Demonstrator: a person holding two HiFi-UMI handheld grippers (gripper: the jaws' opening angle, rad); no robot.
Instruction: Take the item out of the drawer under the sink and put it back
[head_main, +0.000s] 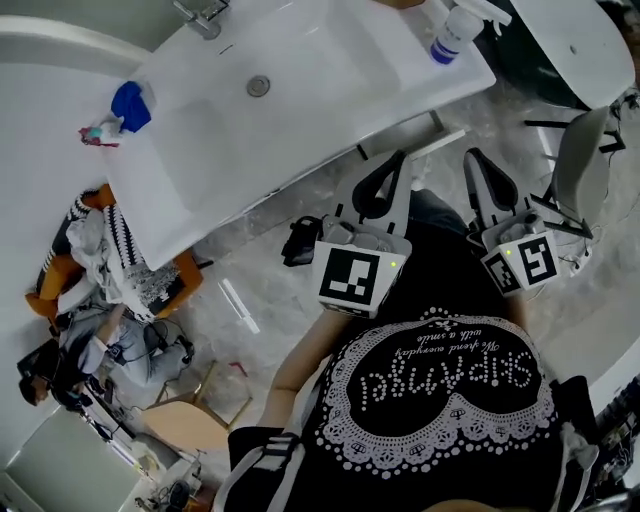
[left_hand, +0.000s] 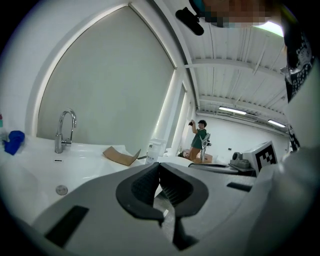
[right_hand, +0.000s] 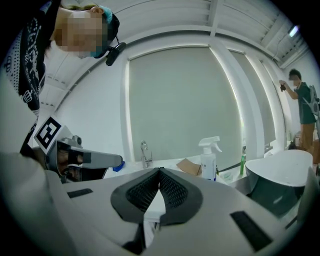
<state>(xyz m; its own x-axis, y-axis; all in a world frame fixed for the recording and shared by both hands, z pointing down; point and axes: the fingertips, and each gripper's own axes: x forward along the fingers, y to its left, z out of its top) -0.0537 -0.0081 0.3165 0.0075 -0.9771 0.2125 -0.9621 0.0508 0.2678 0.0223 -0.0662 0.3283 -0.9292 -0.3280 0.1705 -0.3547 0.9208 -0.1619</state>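
At the sink (head_main: 300, 60), a person stands with the left gripper (head_main: 396, 166) and right gripper (head_main: 478, 166) held side by side close to the body, both aimed over the sink's front edge. The left gripper's fingers (left_hand: 145, 187) are clenched tip to tip with nothing between them. The right gripper's fingers (right_hand: 176, 192) are pressed together just as tightly, and they are empty too.

The task appears to be either not begun or already finished, and the pictures do not settle which. The drawer sits somewhere under the sink's edge and no view shows it, open or closed. The item is nowhere in sight and neither gripper carries it, so it is presumably inside the drawer.

The sink's front edge runs on a diagonal just ahead of the fingertips. To reach the drawer, the grippers would have to drop below that edge. Bare floor (head_main: 260, 280) lies between the person and the sink, which leaves room to stoop. A black object (head_main: 300, 240) lies on the floor just to the left of the left gripper. A chair (head_main: 580, 150) stands near the right gripper. A tap (head_main: 205, 18) and a bottle (head_main: 455, 30) stand on the far side of the sink, well apart from the grippers.
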